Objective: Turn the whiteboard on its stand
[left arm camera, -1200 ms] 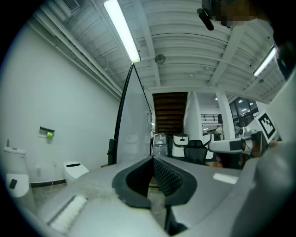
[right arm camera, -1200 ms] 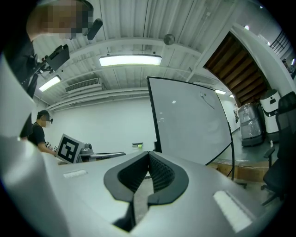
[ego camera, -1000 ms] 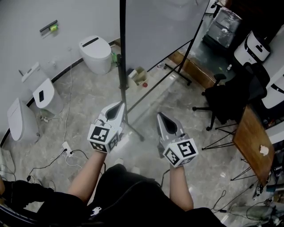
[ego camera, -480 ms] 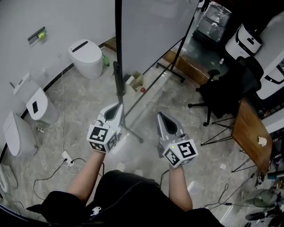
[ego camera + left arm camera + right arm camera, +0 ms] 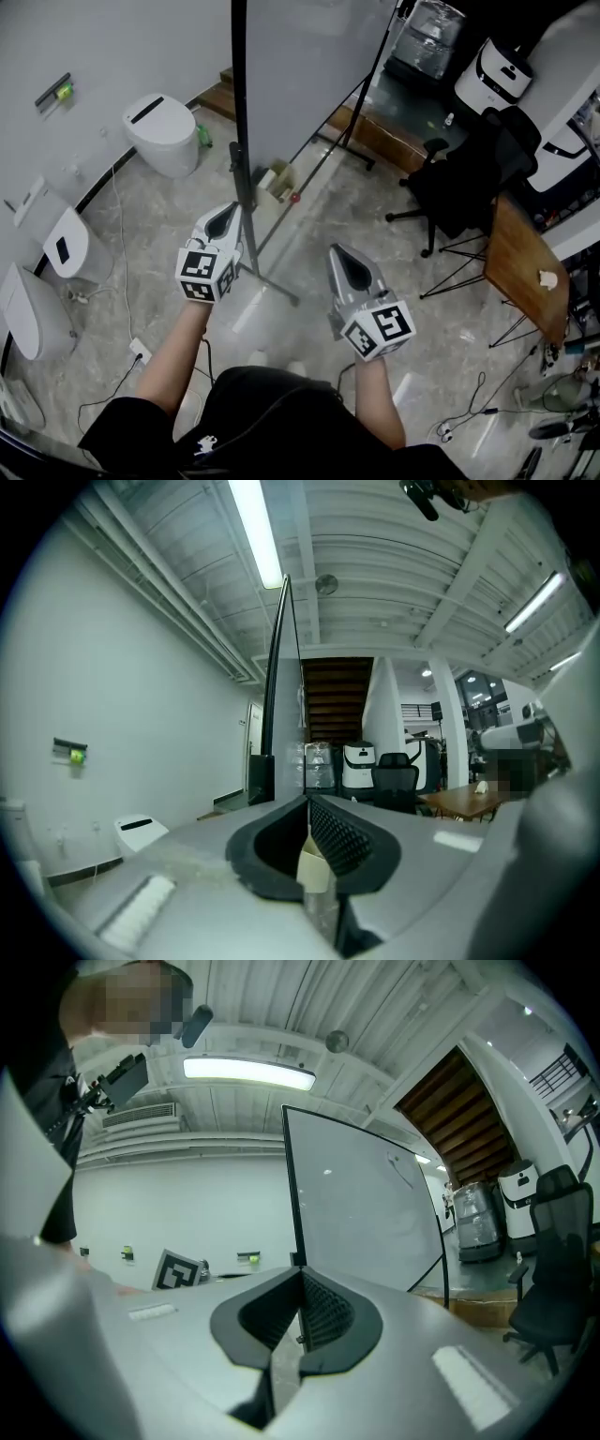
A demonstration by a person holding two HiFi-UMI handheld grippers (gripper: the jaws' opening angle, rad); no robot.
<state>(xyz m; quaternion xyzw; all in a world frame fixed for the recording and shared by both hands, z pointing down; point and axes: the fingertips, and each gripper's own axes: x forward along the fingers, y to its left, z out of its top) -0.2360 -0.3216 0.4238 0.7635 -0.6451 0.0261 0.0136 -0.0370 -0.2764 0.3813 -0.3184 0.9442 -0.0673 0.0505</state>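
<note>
Head view: whiteboard (image 5: 309,66) stands upper centre, top edge cut off by the frame; its dark side post (image 5: 240,159) runs down to a stand whose base is partly hidden behind the left gripper (image 5: 223,217). Contact btwn that gripper and the post cannot be confirmed; tip sits just beside it. Left gripper jaws: closed together, nothing btwn pads. Right gripper (image 5: 347,261), lower centre: jaws likewise together, empty, apart from the board. Floor (image 5: 309,234): pale marbled tile w/ cables (image 5: 122,370) at lower left. White wall at left w/ toilets (image 5: 161,133) along it; black office chair (image 5: 459,183) and wooden table (image 5: 525,272) at right, table partly cut off. Left gripper view shows the board edge-on only (image 5: 279,686), as a thin dark line rising above the jaws, plus ribbed ceiling w/ strip light (image 5: 253,527), which the head view lacks. Right gripper view shows the board's blank face (image 5: 366,1204) and the left gripper's marker cube (image 5: 176,1269) at lower left.
</note>
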